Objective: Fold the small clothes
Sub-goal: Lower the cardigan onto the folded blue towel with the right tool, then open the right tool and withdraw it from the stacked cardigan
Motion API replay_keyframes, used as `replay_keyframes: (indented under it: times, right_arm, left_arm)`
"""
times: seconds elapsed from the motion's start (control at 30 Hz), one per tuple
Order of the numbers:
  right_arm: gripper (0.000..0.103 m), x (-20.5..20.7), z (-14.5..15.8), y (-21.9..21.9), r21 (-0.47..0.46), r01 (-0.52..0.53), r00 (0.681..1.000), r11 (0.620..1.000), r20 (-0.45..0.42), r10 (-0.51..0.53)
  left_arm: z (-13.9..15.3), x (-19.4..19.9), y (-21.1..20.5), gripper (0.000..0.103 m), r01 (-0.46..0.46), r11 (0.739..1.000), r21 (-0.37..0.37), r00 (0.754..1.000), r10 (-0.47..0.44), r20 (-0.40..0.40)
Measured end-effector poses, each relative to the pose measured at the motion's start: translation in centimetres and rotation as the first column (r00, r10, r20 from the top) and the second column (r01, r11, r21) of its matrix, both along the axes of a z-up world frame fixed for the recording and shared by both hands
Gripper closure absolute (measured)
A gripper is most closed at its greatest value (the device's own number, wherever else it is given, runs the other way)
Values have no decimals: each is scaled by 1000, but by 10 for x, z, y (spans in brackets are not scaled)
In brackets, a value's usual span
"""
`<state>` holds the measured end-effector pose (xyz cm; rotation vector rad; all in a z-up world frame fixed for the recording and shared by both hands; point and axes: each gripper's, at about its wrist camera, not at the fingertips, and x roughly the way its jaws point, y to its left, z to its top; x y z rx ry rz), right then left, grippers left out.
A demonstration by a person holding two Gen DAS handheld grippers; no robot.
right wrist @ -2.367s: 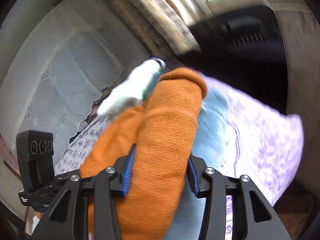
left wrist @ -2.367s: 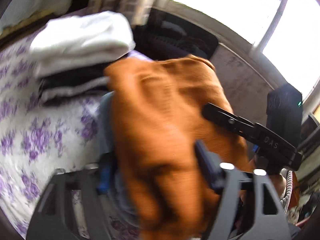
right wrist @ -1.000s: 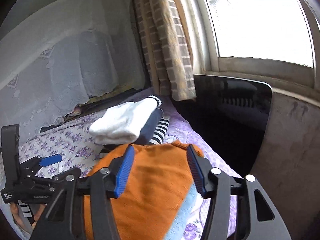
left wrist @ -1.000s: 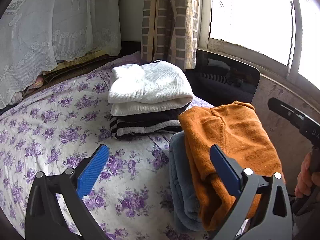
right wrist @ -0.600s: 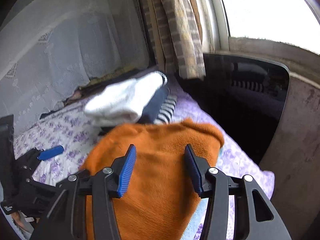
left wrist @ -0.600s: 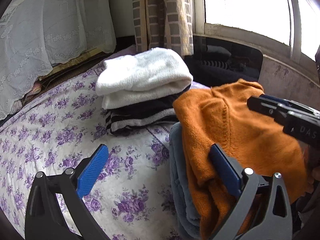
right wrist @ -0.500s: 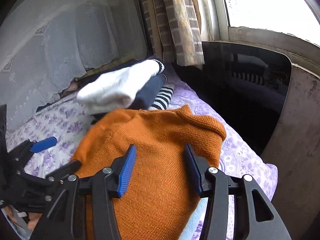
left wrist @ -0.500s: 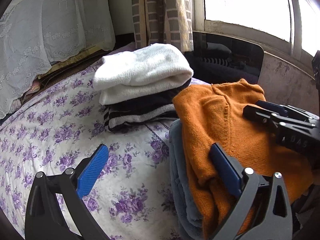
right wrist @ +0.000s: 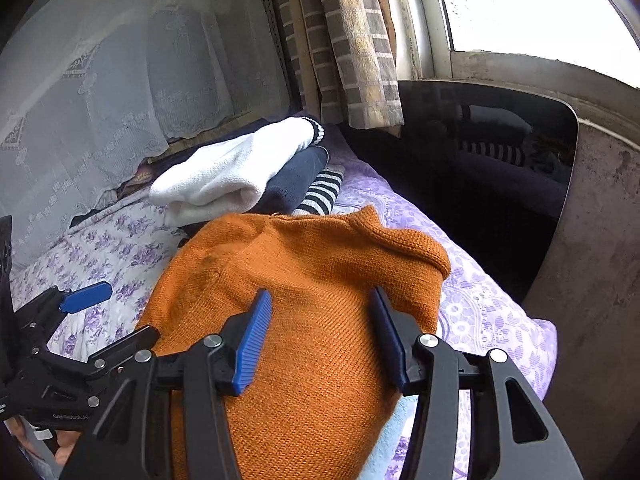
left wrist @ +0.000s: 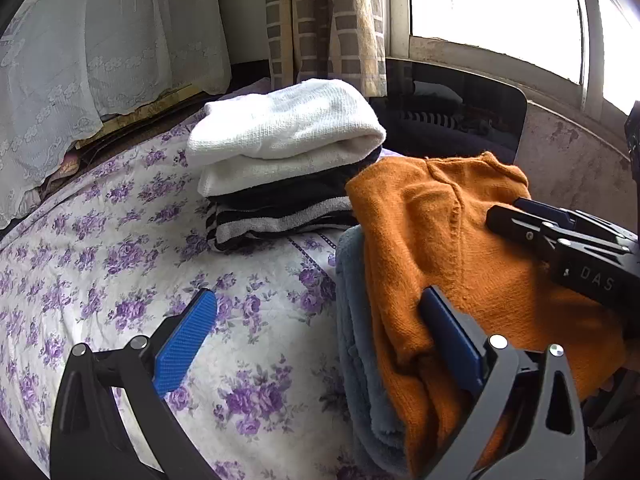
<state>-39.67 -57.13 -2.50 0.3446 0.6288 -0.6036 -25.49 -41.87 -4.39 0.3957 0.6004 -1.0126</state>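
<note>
Orange knit sweater (right wrist: 320, 280), folded and lumpy, lies on a folded blue-grey towel (left wrist: 356, 320) on the bed (left wrist: 100, 240). Right hand-held gripper (right wrist: 320, 340) has just been opening, its fingers straddling the sweater. Left hand-held gripper (left wrist: 316, 344) stands spread wide, the sweater at its right finger.

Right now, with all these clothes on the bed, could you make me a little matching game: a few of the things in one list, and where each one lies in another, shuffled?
Things:
1. orange sweater
2. white knit
3. striped garment
4. grey-blue fleece

Places:
A. bottom of the far stack
B. under the orange piece, on the flowered sheet
C. top of the far stack
D. top of the near pile, under the open right gripper

Pairs: 1-D, 2-C, 3-A, 4-B
</note>
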Motion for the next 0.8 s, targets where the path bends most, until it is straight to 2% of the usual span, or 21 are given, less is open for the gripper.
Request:
replay_keyframes:
  times: [0.07, 0.13, 0.27, 0.43, 0.63, 0.8]
  right_arm:
    - [28, -6, 12, 7, -17, 21, 1000, 1000, 3, -21]
    - [19, -17, 26, 18, -23, 37, 999, 999, 22, -36]
    - [9, -36, 46, 40, -37, 46, 999, 998, 30, -45]
    - [4, -58, 65, 65, -13, 49, 998, 999, 30, -49]
    - [4, -79, 79, 93, 85, 67, 998, 994, -5, -67]
    - [4, -82, 96, 124, 66, 1, 1000, 998, -7, -1]
  left_arm:
    - [7, -1, 9, 5, -3, 1000, -7, 1000, 3, -9]
    - [16, -3, 20, 5, -6, 1000, -21, 1000, 5, -14]
    - [29, -13, 33, 5, 1, 1000, -24, 1000, 0, 17]
    - [41, -30, 47, 5, 8, 1000, -27, 999, -6, 54]
    - [58, -45, 66, 5, 11, 999, -47, 998, -9, 55]
    - [74, -63, 84, 5, 27, 997, -67, 997, -22, 67]
